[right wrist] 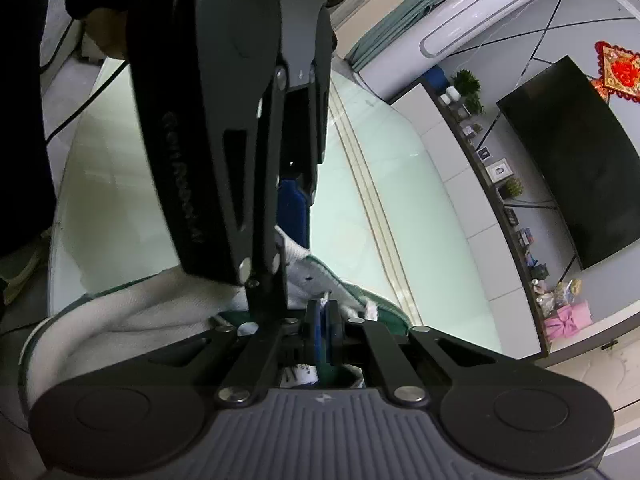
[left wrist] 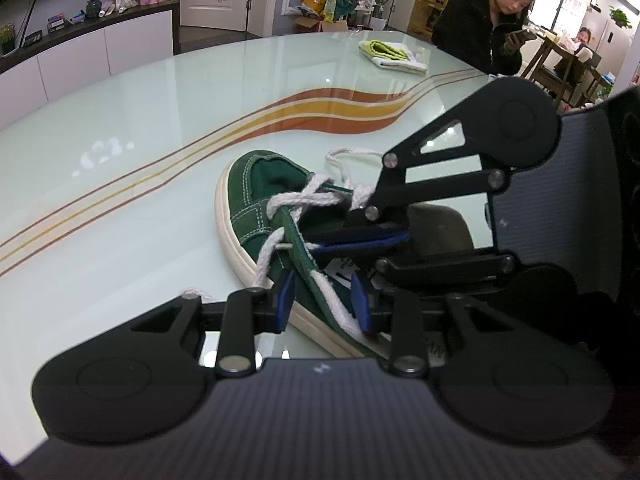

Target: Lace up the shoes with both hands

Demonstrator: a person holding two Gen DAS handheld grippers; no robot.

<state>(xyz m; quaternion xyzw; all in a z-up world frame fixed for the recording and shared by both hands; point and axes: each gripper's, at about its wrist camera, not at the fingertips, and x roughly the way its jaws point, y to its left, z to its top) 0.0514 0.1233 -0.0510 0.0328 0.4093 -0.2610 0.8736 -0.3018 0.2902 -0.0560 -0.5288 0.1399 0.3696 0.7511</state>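
A green suede sneaker [left wrist: 248, 200] with a cream sole lies on the glass table [left wrist: 140, 140], toe pointing away, with a white lace [left wrist: 304, 200] crossed over its tongue. My left gripper [left wrist: 324, 302] is open, its blue pads either side of the green eyelet flap and a lace strand. My right gripper [left wrist: 320, 246] reaches in from the right over the shoe's opening, shut, apparently on the lace end; a small white tip [left wrist: 285, 246] pokes through the flap. In the right wrist view the right gripper [right wrist: 321, 320] has its pads pressed together above the shoe's white lining [right wrist: 120, 320]. The left gripper's blue pad [right wrist: 294, 204] hangs just above.
A folded yellow-green cloth [left wrist: 392, 54] lies at the table's far side. A person in a dark jacket [left wrist: 480, 28] stands behind it looking at a phone. A low white cabinet [left wrist: 80, 52] runs along the left wall. A dark TV [right wrist: 580, 160] hangs above it.
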